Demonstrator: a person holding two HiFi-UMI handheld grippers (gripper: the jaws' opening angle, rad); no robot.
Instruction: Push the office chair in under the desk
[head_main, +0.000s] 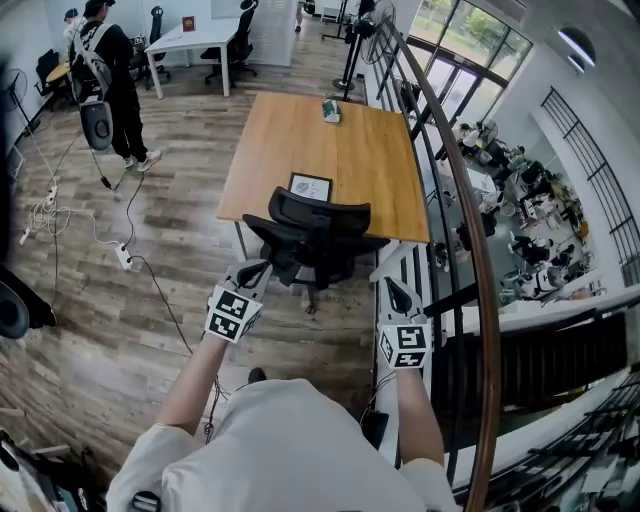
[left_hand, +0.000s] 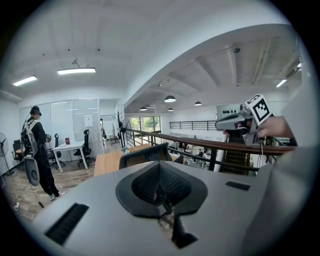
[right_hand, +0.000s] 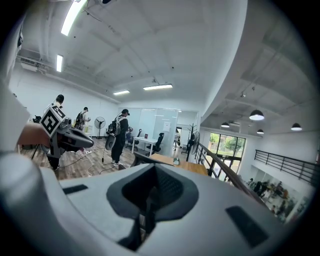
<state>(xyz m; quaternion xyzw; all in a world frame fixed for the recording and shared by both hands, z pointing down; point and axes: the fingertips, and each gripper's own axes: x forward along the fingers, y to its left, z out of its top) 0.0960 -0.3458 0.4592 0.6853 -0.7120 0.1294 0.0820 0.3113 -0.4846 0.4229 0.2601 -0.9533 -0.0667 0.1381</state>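
Note:
The black office chair (head_main: 316, 236) stands at the near edge of the wooden desk (head_main: 300, 140), its backrest toward me. Its backrest top (left_hand: 145, 155) shows in the left gripper view, with the desk (left_hand: 106, 162) behind it. My left gripper (head_main: 262, 270) is shut and empty, its tip close to the chair's left side; I cannot tell if it touches. Level with the chair's right side, my right gripper (head_main: 392, 290) hangs apart from it, shut and empty. Each gripper view shows the other gripper: the right gripper (left_hand: 241, 120) and the left gripper (right_hand: 67, 135).
A railing (head_main: 470, 250) runs close along the desk's right side, over a drop to a lower floor. Cables and a power strip (head_main: 125, 258) lie on the floor at left. A person in black (head_main: 112, 70) stands at the back left, near a white desk (head_main: 195, 40). A small framed card (head_main: 310, 187) lies on the desk.

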